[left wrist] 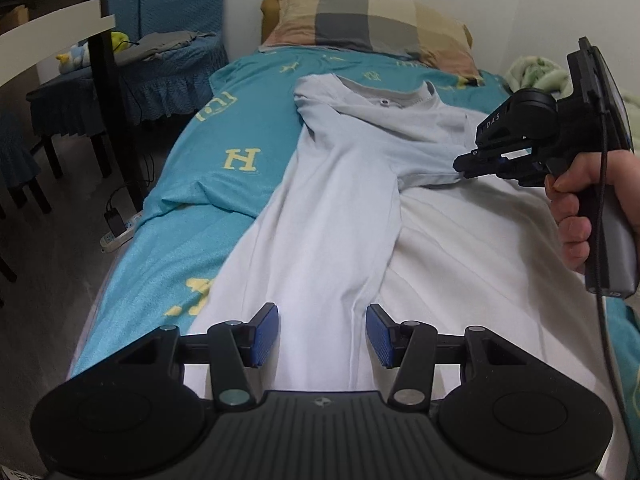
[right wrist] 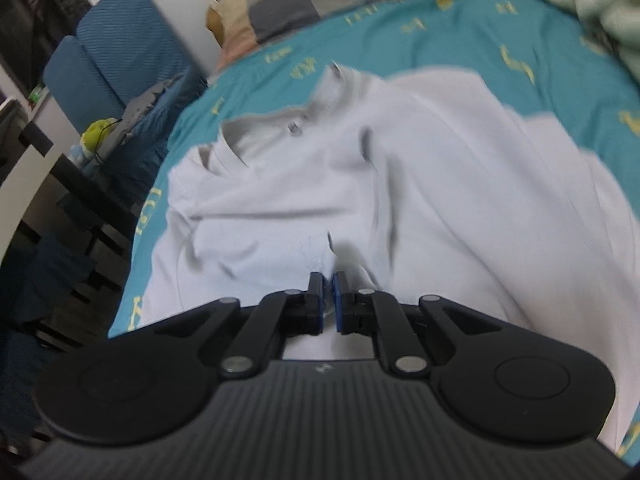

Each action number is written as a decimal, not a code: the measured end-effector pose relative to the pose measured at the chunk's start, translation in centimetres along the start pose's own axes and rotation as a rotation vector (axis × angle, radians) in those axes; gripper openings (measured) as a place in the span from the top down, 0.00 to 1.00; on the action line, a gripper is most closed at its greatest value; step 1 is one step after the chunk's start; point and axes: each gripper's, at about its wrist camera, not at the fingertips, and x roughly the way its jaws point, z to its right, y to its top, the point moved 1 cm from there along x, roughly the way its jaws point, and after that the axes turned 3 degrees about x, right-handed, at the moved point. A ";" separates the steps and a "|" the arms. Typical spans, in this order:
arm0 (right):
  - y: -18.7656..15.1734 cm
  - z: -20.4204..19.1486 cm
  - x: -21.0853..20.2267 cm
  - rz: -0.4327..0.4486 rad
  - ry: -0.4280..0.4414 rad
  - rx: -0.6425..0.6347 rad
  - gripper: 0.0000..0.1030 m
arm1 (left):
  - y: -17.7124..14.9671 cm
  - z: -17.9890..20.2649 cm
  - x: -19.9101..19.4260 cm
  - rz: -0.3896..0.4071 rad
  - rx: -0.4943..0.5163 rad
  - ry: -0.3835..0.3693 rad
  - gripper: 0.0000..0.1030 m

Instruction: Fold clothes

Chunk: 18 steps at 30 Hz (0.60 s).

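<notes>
A pale grey-blue polo shirt (left wrist: 344, 184) lies lengthwise on the teal bed, collar toward the pillow, its left side folded over the middle. My left gripper (left wrist: 323, 330) is open and empty, hovering over the shirt's lower part. My right gripper (left wrist: 460, 166) is shut on the shirt's right sleeve and lifts that fabric off the bed. In the right wrist view the right gripper (right wrist: 329, 294) pinches a fold of the shirt (right wrist: 400, 184) between its blue pads; the view is blurred.
The teal bedsheet (left wrist: 224, 136) has yellow prints. A checked pillow (left wrist: 372, 20) lies at the head. A green blanket (left wrist: 536, 72) is bunched at the far right. Blue-covered chairs (left wrist: 168, 60) and a power strip (left wrist: 120, 232) stand left of the bed.
</notes>
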 end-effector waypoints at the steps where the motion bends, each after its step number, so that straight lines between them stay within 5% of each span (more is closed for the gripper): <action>1: -0.2 0.3 -0.1 -0.009 0.003 0.008 0.90 | -0.1 0.1 0.2 -0.007 0.008 -0.001 0.50; 7: -0.1 0.7 -3.4 0.008 0.009 0.016 0.90 | -0.2 0.3 0.0 0.006 0.025 -0.013 0.50; 18: -3.1 -2.1 -15.6 0.159 -0.017 -0.215 0.89 | 0.8 0.6 -3.7 0.104 -0.017 -0.058 0.47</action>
